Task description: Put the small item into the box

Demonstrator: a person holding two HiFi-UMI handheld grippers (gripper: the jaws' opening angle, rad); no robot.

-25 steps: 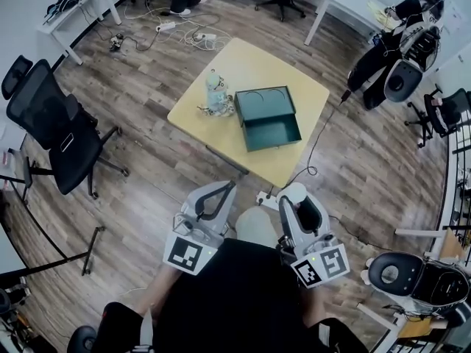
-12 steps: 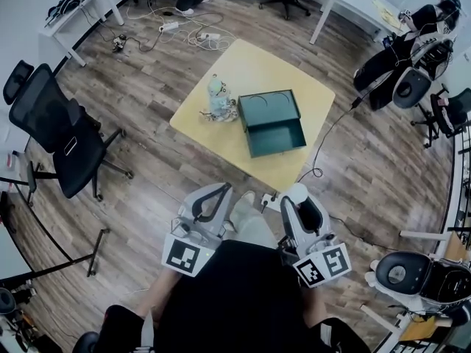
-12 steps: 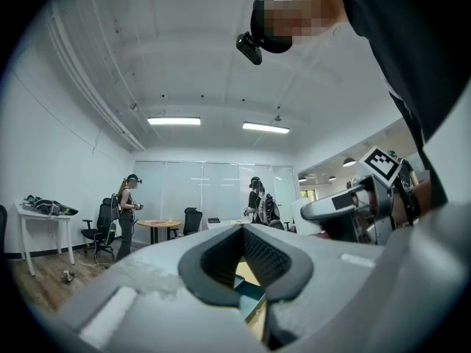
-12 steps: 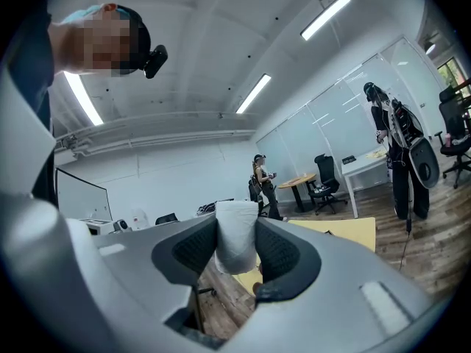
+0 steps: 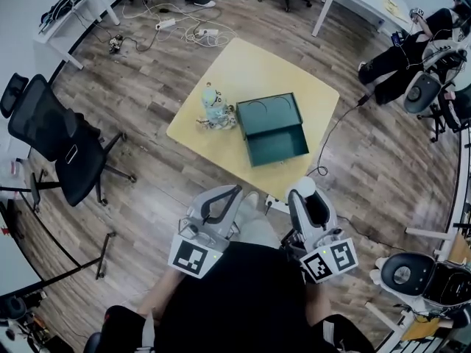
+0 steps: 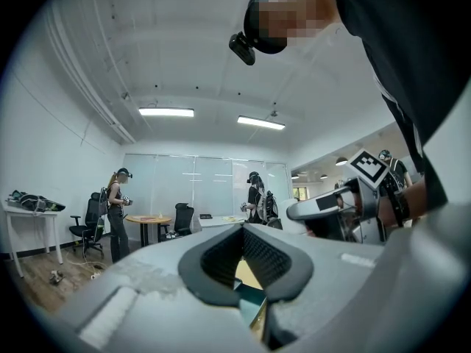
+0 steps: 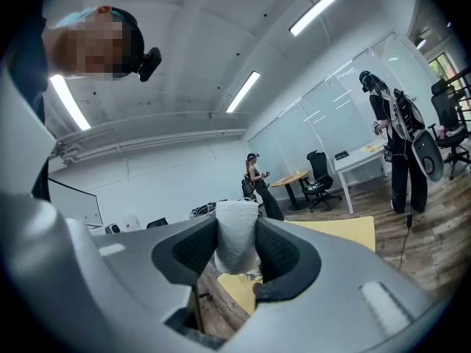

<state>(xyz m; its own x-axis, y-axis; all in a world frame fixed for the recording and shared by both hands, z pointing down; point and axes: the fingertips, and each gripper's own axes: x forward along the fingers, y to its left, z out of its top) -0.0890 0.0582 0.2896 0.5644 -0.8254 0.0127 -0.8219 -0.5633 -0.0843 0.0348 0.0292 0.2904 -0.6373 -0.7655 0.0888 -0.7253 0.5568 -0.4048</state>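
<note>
A dark green box (image 5: 271, 127) lies open on the yellow table (image 5: 243, 65), its lid folded back. Beside its left edge stands a small pale figure-like item (image 5: 214, 109). My right gripper (image 5: 305, 190) is low in the head view, short of the table, shut on a white rounded item (image 5: 304, 187). In the right gripper view that white item (image 7: 235, 235) fills the gap between the pads of my right gripper (image 7: 235, 226). My left gripper (image 5: 232, 190) is held beside it with its fingertips together and nothing in it. Past the left gripper (image 6: 243, 230), part of the box (image 6: 249, 300) shows.
A black office chair (image 5: 55, 145) stands left of the table. Cables and a power strip (image 5: 176, 26) lie on the wooden floor beyond it, and a cord (image 5: 331, 142) runs off the table's right side. Other people (image 6: 118, 208) stand at far desks.
The head view has shifted a little, so the table sits slightly lower and further right in it. Both grippers keep their pose, and the right one still holds the white item.
</note>
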